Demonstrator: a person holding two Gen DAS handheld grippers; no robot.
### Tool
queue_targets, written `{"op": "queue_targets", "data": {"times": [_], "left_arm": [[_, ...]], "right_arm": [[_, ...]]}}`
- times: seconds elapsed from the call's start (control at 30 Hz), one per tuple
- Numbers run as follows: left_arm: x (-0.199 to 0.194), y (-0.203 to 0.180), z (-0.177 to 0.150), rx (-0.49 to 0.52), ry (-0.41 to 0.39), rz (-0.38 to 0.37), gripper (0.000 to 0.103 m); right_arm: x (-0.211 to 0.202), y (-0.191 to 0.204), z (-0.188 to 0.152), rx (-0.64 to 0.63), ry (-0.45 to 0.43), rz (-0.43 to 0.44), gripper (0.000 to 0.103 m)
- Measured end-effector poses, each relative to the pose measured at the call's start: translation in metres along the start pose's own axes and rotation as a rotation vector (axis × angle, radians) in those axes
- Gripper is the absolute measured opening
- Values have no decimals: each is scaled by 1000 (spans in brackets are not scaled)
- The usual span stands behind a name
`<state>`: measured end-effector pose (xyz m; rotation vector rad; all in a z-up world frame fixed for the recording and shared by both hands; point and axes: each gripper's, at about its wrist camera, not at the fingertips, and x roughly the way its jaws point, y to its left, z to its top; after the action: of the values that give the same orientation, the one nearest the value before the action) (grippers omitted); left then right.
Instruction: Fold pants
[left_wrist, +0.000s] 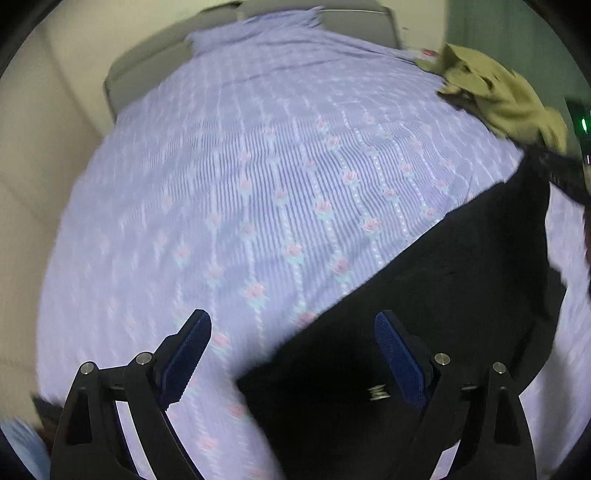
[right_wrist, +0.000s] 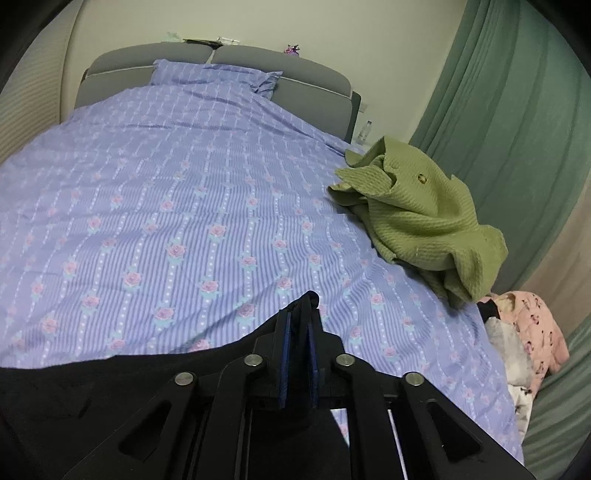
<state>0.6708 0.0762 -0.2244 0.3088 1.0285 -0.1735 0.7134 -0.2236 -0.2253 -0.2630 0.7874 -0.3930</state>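
Note:
The black pants (left_wrist: 424, 295) lie on the purple flowered bedspread (left_wrist: 240, 184), spread from the lower middle to the right of the left wrist view. My left gripper (left_wrist: 291, 332) is open and empty, hovering over the pants' left edge; one finger is over the bedspread, the other over the black cloth. In the right wrist view my right gripper (right_wrist: 298, 325) is shut on a fold of the black pants (right_wrist: 92, 398), which hang down to its left. That pinched corner also shows in the left wrist view (left_wrist: 561, 173), lifted at the far right.
A crumpled green knit garment (right_wrist: 417, 218) lies on the bed's right side, also in the left wrist view (left_wrist: 495, 92). Pink and white clothes (right_wrist: 524, 332) are piled off the right edge by a green curtain (right_wrist: 517, 110). A pillow (right_wrist: 214, 75) and grey headboard (right_wrist: 306, 77) stand at the far end.

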Motion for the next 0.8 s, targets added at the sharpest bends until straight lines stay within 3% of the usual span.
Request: {"op": "queue_targets", "data": {"times": [0.07, 0.13, 0.17, 0.2, 0.3, 0.43, 0.63, 0.8], "left_arm": [[1, 12, -6, 46, -12, -7, 91], [3, 28, -13, 27, -14, -47, 90], [4, 41, -20, -8, -12, -97, 90], [6, 53, -28, -52, -11, -150, 90], [14, 77, -52, -176, -12, -268, 85], [32, 88, -79, -265, 10, -381, 76], [59, 83, -94, -359, 12, -476, 67], [80, 76, -93, -396, 46, -501, 51]], "right_arm": [[-21, 7, 1, -35, -81, -111, 87], [-53, 18, 1, -77, -198, -223, 88], [-70, 24, 1, -85, -222, -214, 91], [-79, 26, 0, -76, -217, -167, 91], [-101, 42, -13, -35, -166, 123, 91], [-109, 84, -43, -96, -96, 352, 91], [-97, 115, -80, -56, 22, 536, 90], [-81, 124, -95, -1, 100, 556, 85]]}}
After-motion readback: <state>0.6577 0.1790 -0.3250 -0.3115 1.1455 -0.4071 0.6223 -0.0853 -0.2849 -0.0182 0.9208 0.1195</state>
